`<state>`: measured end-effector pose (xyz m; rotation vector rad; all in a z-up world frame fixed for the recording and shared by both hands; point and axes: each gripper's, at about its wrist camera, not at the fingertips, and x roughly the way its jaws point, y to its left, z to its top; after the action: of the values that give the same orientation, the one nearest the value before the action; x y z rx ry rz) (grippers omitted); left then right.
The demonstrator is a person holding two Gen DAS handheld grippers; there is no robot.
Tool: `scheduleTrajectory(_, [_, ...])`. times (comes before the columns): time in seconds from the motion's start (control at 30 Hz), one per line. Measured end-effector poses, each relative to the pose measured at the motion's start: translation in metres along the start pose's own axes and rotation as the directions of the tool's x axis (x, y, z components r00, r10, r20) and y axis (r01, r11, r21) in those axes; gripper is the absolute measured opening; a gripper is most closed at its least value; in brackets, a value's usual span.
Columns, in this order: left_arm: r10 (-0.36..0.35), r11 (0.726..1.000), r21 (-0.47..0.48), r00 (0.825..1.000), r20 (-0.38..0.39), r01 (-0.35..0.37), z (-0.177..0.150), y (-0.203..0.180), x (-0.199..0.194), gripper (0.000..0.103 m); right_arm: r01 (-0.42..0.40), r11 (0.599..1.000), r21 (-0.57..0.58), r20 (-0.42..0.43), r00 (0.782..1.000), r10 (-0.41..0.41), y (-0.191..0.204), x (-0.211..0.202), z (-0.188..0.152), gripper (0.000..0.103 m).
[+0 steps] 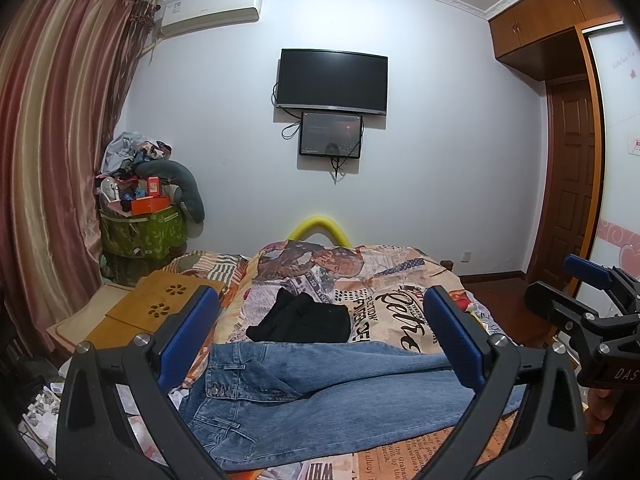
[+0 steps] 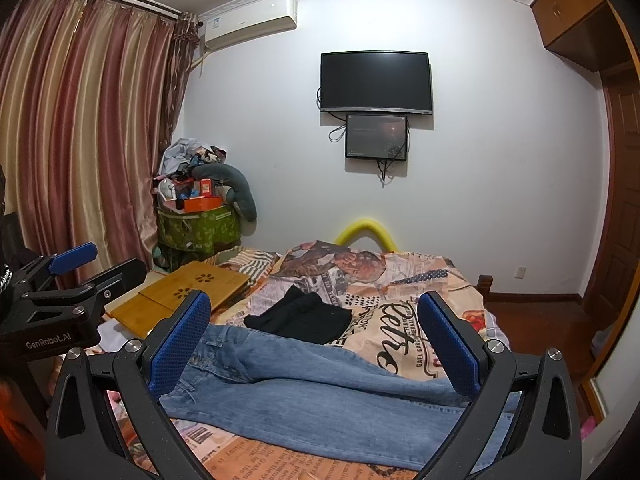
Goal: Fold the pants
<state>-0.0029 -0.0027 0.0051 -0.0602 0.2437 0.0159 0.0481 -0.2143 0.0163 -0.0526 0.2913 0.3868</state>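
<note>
Blue jeans (image 1: pixel 320 392) lie flat across the near part of the bed, waistband to the left, legs running right; they also show in the right wrist view (image 2: pixel 320 396). My left gripper (image 1: pixel 324 340) is open and empty, held above the jeans. My right gripper (image 2: pixel 314 340) is open and empty too, over the legs. Each gripper shows at the edge of the other's view: the right one (image 1: pixel 588 304) and the left one (image 2: pixel 72 276).
A folded black garment (image 1: pixel 308 320) lies beyond the jeans on the newspaper-print bedspread (image 1: pixel 400 304). A wooden lap desk (image 1: pixel 156 308) sits at the bed's left. A full green bin (image 1: pixel 144 232) stands by the curtain. A TV (image 1: pixel 332 80) hangs on the far wall.
</note>
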Motion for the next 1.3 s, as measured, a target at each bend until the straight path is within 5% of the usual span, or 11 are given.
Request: scheduleTrajectory(1.3, [-0.011,1.0,0.003,1.0,-0.019,0.011,-0.003,0.001,0.021,0.103,0.014,1.0,0.004,-0.028,1.0,-0.014,-0.005,0.011,-0.007,0.103])
